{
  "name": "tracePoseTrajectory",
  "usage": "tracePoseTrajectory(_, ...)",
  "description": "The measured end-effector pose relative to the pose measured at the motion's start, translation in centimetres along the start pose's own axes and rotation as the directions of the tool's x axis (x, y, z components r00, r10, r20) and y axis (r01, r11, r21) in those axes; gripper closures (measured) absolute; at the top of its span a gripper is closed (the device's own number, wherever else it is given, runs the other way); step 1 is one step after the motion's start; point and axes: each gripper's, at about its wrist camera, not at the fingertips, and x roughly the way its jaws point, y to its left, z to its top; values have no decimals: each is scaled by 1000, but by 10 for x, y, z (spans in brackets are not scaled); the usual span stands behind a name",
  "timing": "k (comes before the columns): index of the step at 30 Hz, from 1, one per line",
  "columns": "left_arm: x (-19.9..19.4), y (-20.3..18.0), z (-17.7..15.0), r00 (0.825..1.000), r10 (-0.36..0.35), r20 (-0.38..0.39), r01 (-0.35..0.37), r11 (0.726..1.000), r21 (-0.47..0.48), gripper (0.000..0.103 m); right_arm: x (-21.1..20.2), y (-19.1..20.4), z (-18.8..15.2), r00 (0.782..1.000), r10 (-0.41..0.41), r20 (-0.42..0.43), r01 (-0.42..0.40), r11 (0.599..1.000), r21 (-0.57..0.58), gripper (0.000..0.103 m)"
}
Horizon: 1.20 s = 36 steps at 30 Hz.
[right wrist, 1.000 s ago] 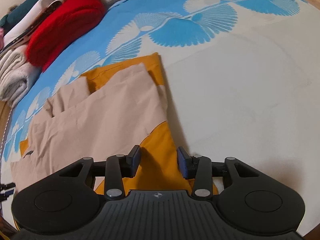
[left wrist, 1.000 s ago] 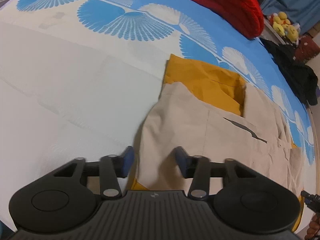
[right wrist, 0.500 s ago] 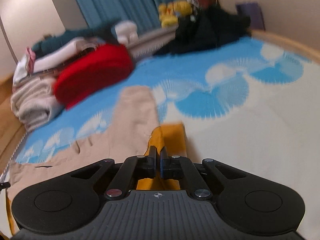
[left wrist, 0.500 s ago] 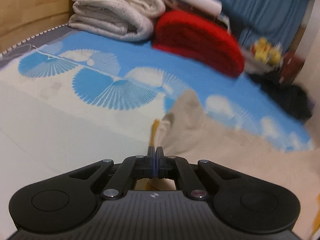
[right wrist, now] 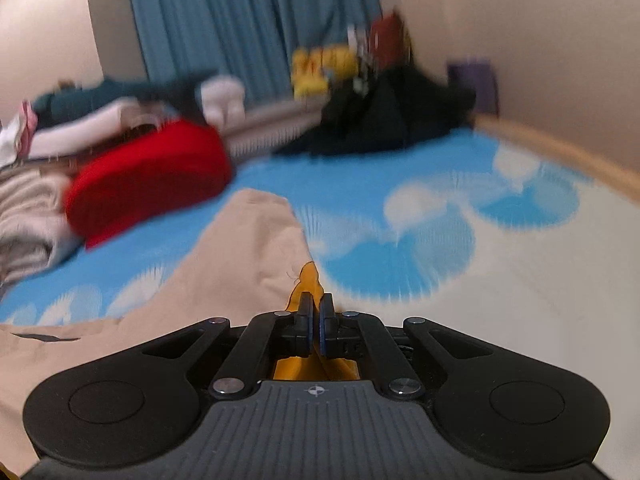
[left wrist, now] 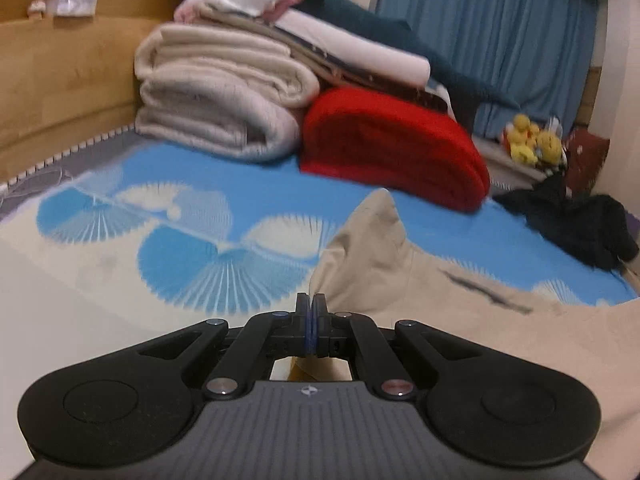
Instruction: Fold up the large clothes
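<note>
Garment (left wrist: 372, 256) edge now lifted — both tools (left wrist: 311, 312) (right wrist: 316, 316) clamped.

grippers: 2 (left wrist: 311, 312) (right wrist: 316, 316) | garment: 1 (left wrist: 400, 280) | red cushion: 1 (left wrist: 392, 148) | folded blankets: 2 (left wrist: 220, 96)

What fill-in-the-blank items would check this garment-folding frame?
1. The left gripper is ___ on the beige garment.
2. The right gripper pinches the garment's ___ coloured layer.
3. The folded blanket beyond the garment is ___.

Missing words: shut; yellow; red
</note>
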Motion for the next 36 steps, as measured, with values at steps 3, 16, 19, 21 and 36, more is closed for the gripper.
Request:
tracePoseTrajectory(3,36,3,3,992,-28,-119,24,999,-37,82,15,2,2,999,-41,-1,41,999,2,100)
tracePoseTrajectory(16,81,43,-49,815,-121,-566,47,988,-145,79,84,-33,-43,848,-127,-514,173,984,43,72)
tracePoseTrajectory(19,69,45,-43,859,-116,-499,59,990,-129,103,82,-33,-46,854,-88,-513,137,989,57,100)
tracePoseTrajectory(21,54,48,-33,908,-119,-402,65,987,-147,103,70,-29,-43,881,-71,-469,111,992,58,103)
tracePoseTrajectory(36,35,44,-66,783,-83,-616,120,993,19,52,46,-42,-52,864,-61,-500,111,991,71,70)
